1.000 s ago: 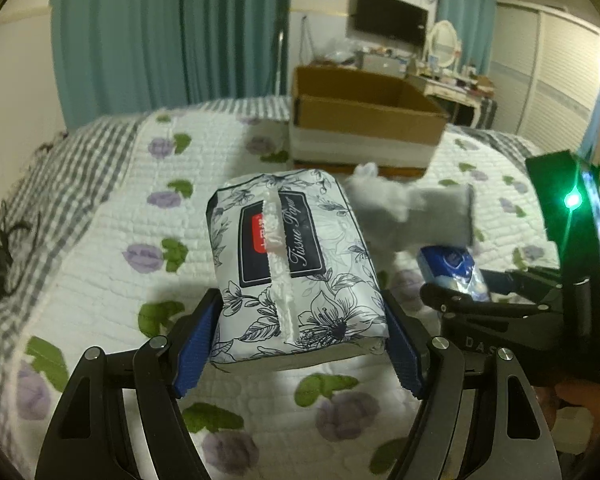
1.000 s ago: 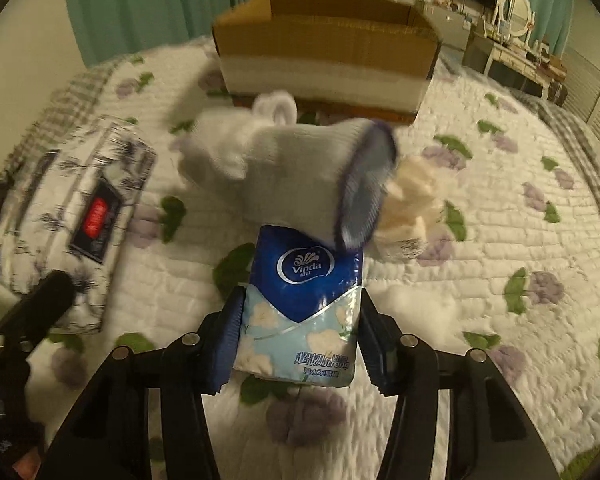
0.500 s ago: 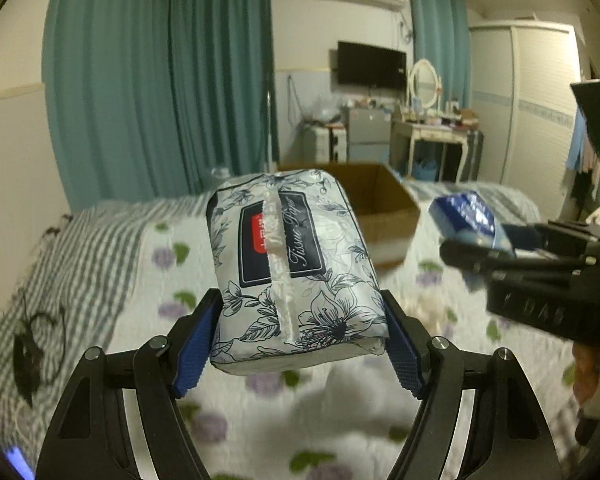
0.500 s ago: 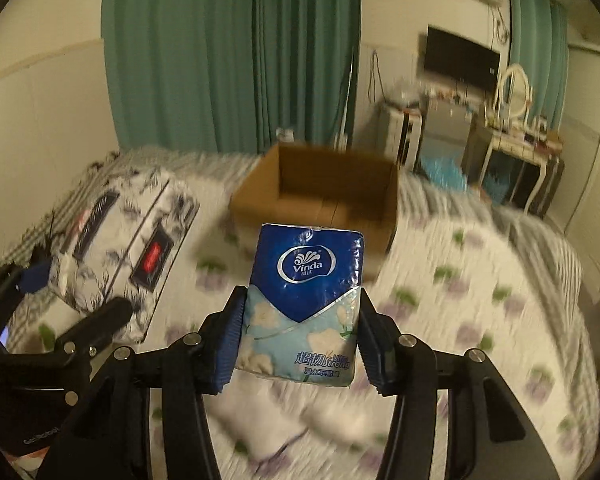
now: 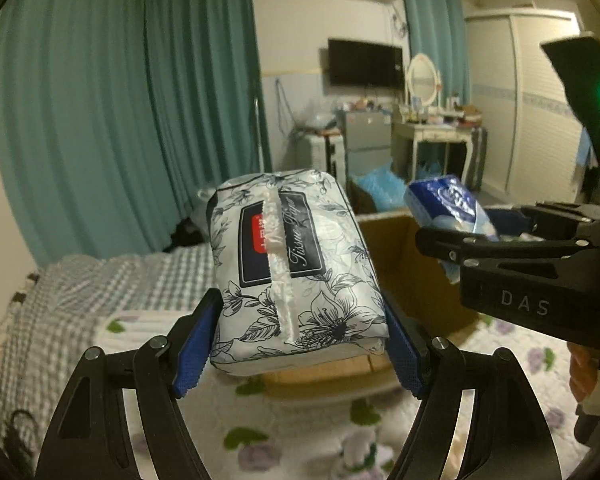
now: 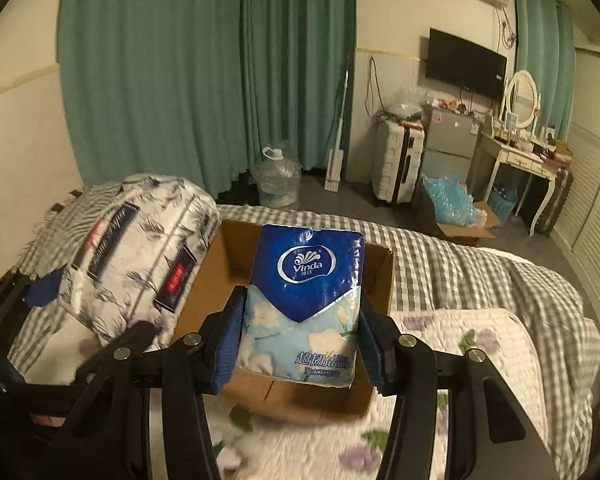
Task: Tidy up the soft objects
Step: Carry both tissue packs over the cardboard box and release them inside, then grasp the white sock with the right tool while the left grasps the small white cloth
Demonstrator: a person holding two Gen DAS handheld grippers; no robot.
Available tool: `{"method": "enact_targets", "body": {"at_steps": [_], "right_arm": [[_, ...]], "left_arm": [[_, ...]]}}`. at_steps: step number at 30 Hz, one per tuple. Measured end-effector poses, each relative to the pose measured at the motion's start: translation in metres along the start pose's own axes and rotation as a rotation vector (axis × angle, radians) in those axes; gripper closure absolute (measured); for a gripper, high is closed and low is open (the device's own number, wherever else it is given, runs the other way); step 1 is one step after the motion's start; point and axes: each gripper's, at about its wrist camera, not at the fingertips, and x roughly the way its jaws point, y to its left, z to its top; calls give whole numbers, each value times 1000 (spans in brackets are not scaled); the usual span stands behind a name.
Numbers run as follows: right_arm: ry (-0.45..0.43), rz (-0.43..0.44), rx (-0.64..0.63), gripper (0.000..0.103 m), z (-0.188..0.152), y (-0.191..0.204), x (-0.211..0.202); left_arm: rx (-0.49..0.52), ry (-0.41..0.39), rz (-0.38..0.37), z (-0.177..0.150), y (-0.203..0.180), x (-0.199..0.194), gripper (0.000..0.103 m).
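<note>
Our left tool (image 5: 300,344) grips the floral tissue pack (image 5: 292,268), our right tool (image 6: 300,344) the blue tissue pack (image 6: 304,304); both point lengthwise toward the cardboard box (image 6: 212,272).

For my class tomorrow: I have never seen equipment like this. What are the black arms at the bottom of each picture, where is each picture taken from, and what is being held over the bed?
There is no robot here. A person holds a hand-held two-finger tool in each hand, and a fisheye camera on each tool looks forward along its fingers.

The left camera shows the left tool shut on a floral tissue pack. At its right edge you see the right tool from the side.

The right camera shows the right tool shut on a blue tissue pack. The floral pack appears at its left.

Both packs are held in the air above an open cardboard box, which sits on a bed with a checked cover and a flowered quilt. The box looks like where they will go.
</note>
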Motion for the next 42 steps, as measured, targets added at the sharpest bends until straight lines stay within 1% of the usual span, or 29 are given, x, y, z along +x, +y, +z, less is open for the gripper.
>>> {"method": "enact_targets", "body": {"at_steps": [2,6,7,9,10,11,12,13,16,18,21,22,23,25,26,27,28,29,31,33,35,38,40,42], "right_arm": [[27,7,18,52,1,-7,28],[58,7,25,52,-3,-16,66],[55,5,32,50,-2,-18,74],[35,6,61,44,-6,-28,80],[29,7,71,30,-8,-32,81],[21,5,85,20,-7,-36,81],[12,7,92,20,-7,-40,80],[4,10,93,20,-6,-45,75],[-13,-10,87,19,-5,-52,56],[-25,-15,77,18,-2,-55,37],[-59,-36,39,14,4,-51,-12],[-69,-38,30,13,5,-50,-24],[-92,-43,14,12,8,-47,-49],[-119,-47,-7,10,15,-42,-81],[-141,-42,-23,9,17,-36,-108],[-149,-39,-31,7,17,-31,-122],[-157,-32,-46,6,18,-23,-147],[-163,-29,-55,6,18,-18,-162],[-182,-24,-77,5,15,-4,-198],[-193,-26,-93,3,7,9,-222],[-195,-19,-116,3,-4,25,-245],[-170,-7,-142,2,-27,43,-259],[-143,8,-147,2,-44,55,-257],[-101,35,-141,2,-69,67,-246]], "left_arm": [[5,39,-4,-2,-2,30,28],[39,72,-4,-8,-14,64,28],[40,80,-15,-11,-15,70,25],[42,73,-30,-13,-15,74,23],[44,69,-36,-13,-16,76,21],[46,68,-40,-13,-15,76,21],[45,65,-37,-13,-15,75,21],[40,62,-18,-12,-14,74,21],[26,55,16,-6,-11,64,21],[-4,47,10,-2,-6,48,21],[-35,18,1,10,-1,9,21],[-39,-6,4,14,0,-11,21],[-40,-25,5,18,0,-30,21],[-42,-63,6,25,5,-66,21],[-42,-81,6,28,6,-87,21],[-37,-95,1,30,9,-109,20],[-29,-109,-6,33,10,-128,20],[-25,-121,-7,35,12,-144,20],[-22,-142,-3,37,18,-175,15],[-21,-162,5,38,23,-204,15],[-29,-172,15,33,30,-228,14],[-43,-156,34,17,41,-250,14],[-47,-145,52,1,46,-257,14],[-58,-124,57,-17,50,-258,14]]}}
